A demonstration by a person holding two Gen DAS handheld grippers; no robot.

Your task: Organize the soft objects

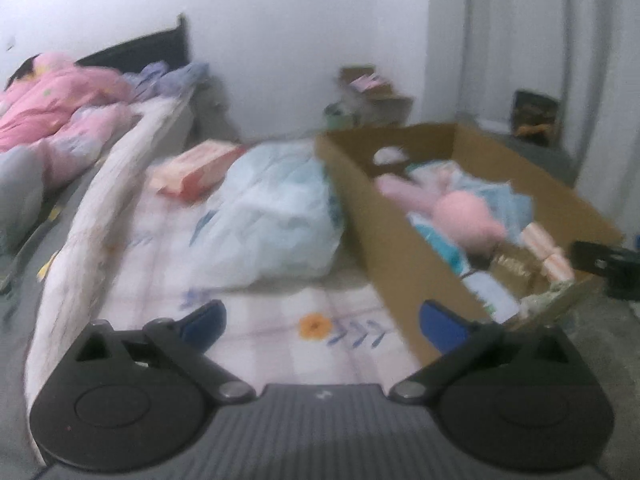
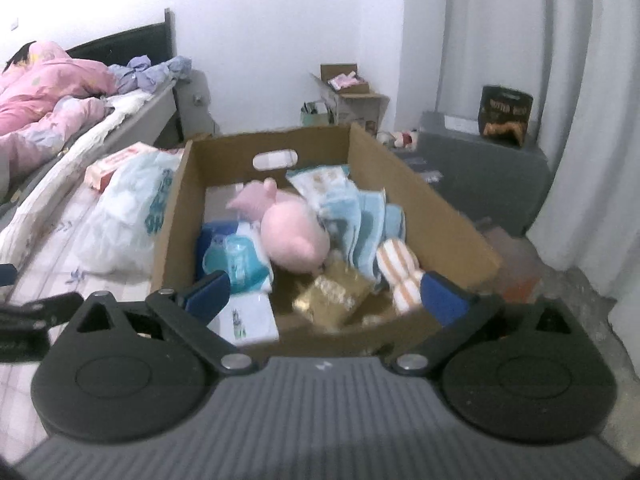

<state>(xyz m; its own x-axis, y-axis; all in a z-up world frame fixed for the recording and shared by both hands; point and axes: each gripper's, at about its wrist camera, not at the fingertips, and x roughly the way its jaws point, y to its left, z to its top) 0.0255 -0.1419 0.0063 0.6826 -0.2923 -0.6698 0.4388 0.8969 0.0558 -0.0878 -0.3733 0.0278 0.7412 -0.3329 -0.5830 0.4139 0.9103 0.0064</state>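
Observation:
An open cardboard box stands on a checked sheet on the floor. In it lie a pink plush toy, light blue cloths, blue tissue packs, orange-striped rolls and a gold packet. My right gripper hangs open over the box's near end, nothing between its fingers. My left gripper is open and empty over the sheet, just left of the box. The plush toy shows blurred inside the box. A white plastic bag leans against the box's left wall.
A pink packet lies behind the bag. A bed with a pink quilt runs along the left. A small cardboard box stands at the far wall. A grey case bearing a black bag and a curtain stand right.

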